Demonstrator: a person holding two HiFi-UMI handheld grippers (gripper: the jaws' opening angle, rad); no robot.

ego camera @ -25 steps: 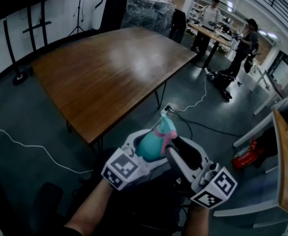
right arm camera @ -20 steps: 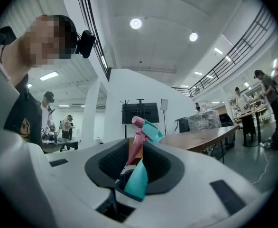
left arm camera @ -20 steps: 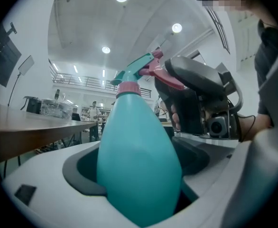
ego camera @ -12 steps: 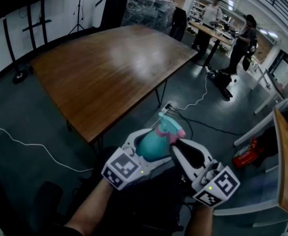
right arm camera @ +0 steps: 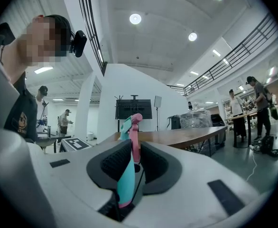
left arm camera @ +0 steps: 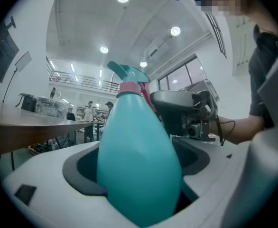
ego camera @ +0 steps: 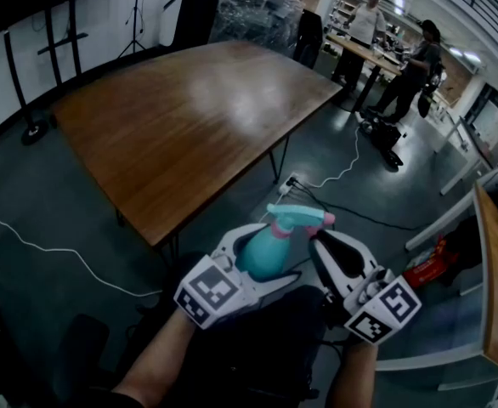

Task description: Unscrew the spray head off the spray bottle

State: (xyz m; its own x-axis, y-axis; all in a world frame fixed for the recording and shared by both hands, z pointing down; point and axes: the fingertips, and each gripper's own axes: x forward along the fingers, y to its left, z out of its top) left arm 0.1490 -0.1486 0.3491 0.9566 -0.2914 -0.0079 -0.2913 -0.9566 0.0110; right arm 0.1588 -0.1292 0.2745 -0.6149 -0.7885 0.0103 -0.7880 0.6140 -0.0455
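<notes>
A teal spray bottle (ego camera: 260,255) lies level in front of me, its round body (left arm camera: 136,165) clamped in my left gripper (ego camera: 257,246). A pink collar joins it to the teal and pink spray head (ego camera: 298,218). My right gripper (ego camera: 317,236) comes in from the right. Its jaws have just been closing, and the spray head (right arm camera: 128,165) sits between the dark pads, which press on it. From the left gripper view the head (left arm camera: 128,75) still stands on the bottle's neck, with the right gripper (left arm camera: 179,109) just behind it.
A large wooden table (ego camera: 189,117) stands ahead, with a white cable (ego camera: 53,249) on the floor at left. Two people (ego camera: 406,66) stand by a bench at the far right. A wrapped pallet (ego camera: 253,15) and a screen stand (ego camera: 41,49) lie at the back.
My right gripper's jaws have narrowed onto the spray head, and the gripper has shifted right and a little down. The head's nozzle has swung from pointing away toward the right.
</notes>
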